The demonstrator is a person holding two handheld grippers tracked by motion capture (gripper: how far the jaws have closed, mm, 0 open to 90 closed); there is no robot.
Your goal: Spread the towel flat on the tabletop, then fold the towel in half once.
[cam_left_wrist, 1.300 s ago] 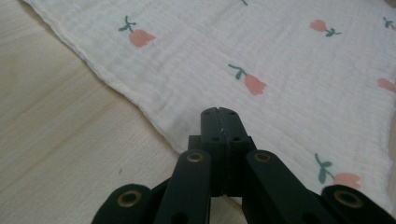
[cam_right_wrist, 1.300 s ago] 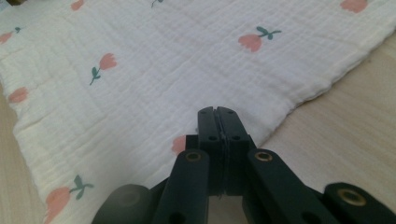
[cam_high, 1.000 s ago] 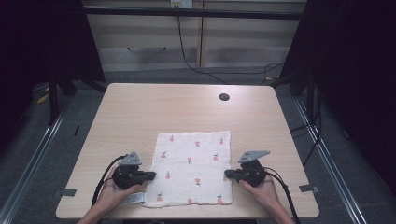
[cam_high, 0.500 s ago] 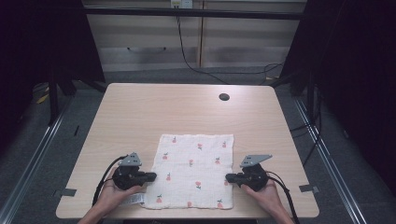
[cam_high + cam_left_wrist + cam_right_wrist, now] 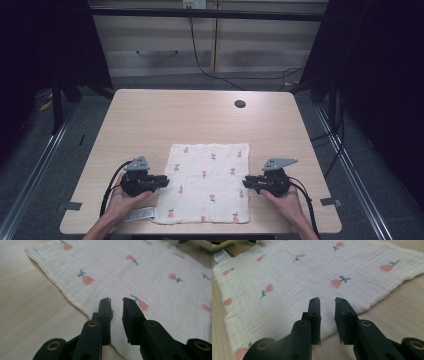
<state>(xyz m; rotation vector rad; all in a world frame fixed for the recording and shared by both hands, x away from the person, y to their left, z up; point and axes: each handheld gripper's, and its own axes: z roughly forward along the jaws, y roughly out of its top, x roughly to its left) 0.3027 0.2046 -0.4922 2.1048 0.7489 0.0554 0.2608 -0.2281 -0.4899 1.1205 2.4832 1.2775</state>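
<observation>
- Cloth (image 5: pixel 208 181): white muslin with small pink flower print, lying flat and spread on the wooden table (image 5: pixel 200 120), on the person's side of it, well short of the round cable hole (image 5: pixel 240 104).
- A white care label (image 5: pixel 138 215) sticks out from the cloth's near-left corner.
- Left gripper (image 5: pixel 162 180): at the cloth's left edge, held in the left hand (image 5: pixel 121 200), pointing inward across the cloth.
- In the left gripper view its jaws stand a narrow gap apart over the cloth's hem; they have just been opening. Nothing pinched between them, fabric lies flat beneath.
- Right gripper (image 5: pixel 246 182): at the cloth's right edge, held in the right hand (image 5: pixel 286 202), pointing inward toward the left gripper.
- In the right gripper view its jaws are also slightly parted and just been opening, tips over the cloth's edge, no fabric clamped.
- Both grippers sit level with the cloth's middle, opposite each other, the cloth between them.
</observation>
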